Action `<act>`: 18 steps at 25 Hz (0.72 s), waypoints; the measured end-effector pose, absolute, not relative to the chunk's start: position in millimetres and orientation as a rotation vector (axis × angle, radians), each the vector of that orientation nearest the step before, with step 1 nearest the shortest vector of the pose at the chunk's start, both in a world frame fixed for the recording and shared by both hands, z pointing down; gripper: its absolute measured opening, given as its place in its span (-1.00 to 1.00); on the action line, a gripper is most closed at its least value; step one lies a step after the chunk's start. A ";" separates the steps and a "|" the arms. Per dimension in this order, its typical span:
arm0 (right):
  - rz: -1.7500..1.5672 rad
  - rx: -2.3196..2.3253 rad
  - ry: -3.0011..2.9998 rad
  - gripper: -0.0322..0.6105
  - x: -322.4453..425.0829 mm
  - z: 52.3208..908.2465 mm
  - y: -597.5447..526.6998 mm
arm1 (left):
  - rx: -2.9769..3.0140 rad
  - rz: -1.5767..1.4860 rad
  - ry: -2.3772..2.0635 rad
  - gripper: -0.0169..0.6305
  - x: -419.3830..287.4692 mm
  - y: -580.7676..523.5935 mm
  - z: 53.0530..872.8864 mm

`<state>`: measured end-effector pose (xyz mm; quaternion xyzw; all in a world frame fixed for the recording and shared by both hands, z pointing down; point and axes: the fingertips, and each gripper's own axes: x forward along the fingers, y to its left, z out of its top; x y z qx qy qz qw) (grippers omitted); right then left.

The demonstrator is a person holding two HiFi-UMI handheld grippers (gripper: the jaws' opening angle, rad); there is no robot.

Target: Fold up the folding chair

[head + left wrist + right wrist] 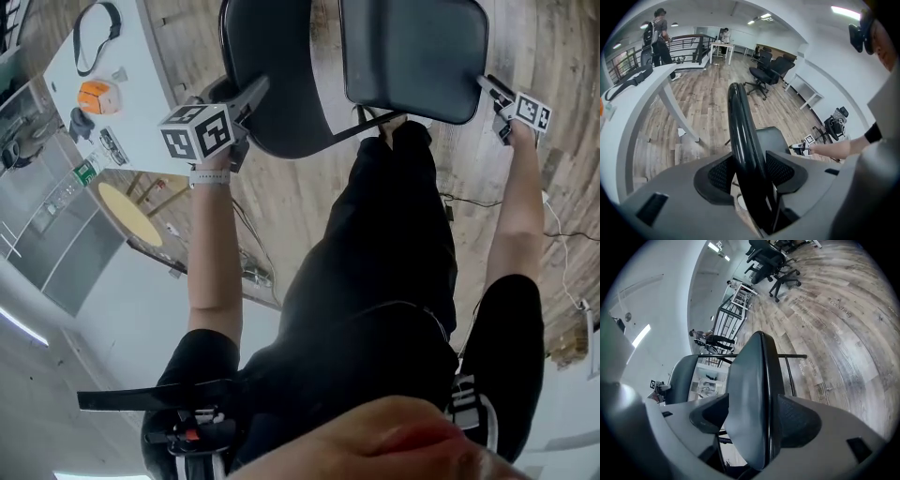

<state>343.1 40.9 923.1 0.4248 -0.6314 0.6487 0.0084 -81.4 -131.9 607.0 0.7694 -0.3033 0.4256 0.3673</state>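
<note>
The folding chair [281, 122] stands on the wooden floor [281, 202] straight ahead of you, under your outstretched arms. A white table [131, 66] sits off to its left.

Your left gripper [750, 171] is closed on the outer edge of the chair's rounded black panel [740, 122], and both pads press against its thin rim.

Your right gripper [757, 420] is at the far side of the chair, on the outer edge of the squarer padded panel [750, 380]. Its jaws stand wide apart and straddle that edge. The panel fills almost the whole gap, so the pads sit just beside its two faces without visibly squeezing it. A thin black frame tube [361, 127] runs between the two panels.
</note>
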 end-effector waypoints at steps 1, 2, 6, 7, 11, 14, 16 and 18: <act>2.039 1.303 -1.964 0.05 342.8 928.9 41.7 | 1.971 1.105 -0.756 -0.31 -80.7 -130.3 607.1; 2.048 1.276 -1.959 0.05 340.9 934.7 43.0 | 1.963 1.117 -0.730 -0.35 -80.1 -128.3 606.5; 2.075 1.196 -1.974 0.08 338.9 952.1 38.2 | 1.953 1.113 -0.665 -0.54 -73.0 -127.2 608.9; 2.080 1.178 -1.982 0.09 340.7 954.3 34.4 | 1.949 1.093 -0.658 -0.57 -70.3 -127.6 611.0; 2.177 1.131 -1.935 0.14 331.7 962.1 30.8 | 1.905 1.054 -0.630 -0.66 -69.4 -124.9 613.1; 2.218 1.081 -1.940 0.14 322.2 969.2 27.3 | 1.881 1.033 -0.632 -0.73 -66.7 -124.3 612.9; 2.228 1.050 -1.969 0.13 317.5 973.1 22.6 | 1.880 1.038 -0.648 -0.75 -63.3 -125.8 615.9; 2.301 1.004 -2.013 0.13 311.1 971.5 21.0 | 1.875 1.057 -0.646 -0.76 -61.1 -125.5 618.5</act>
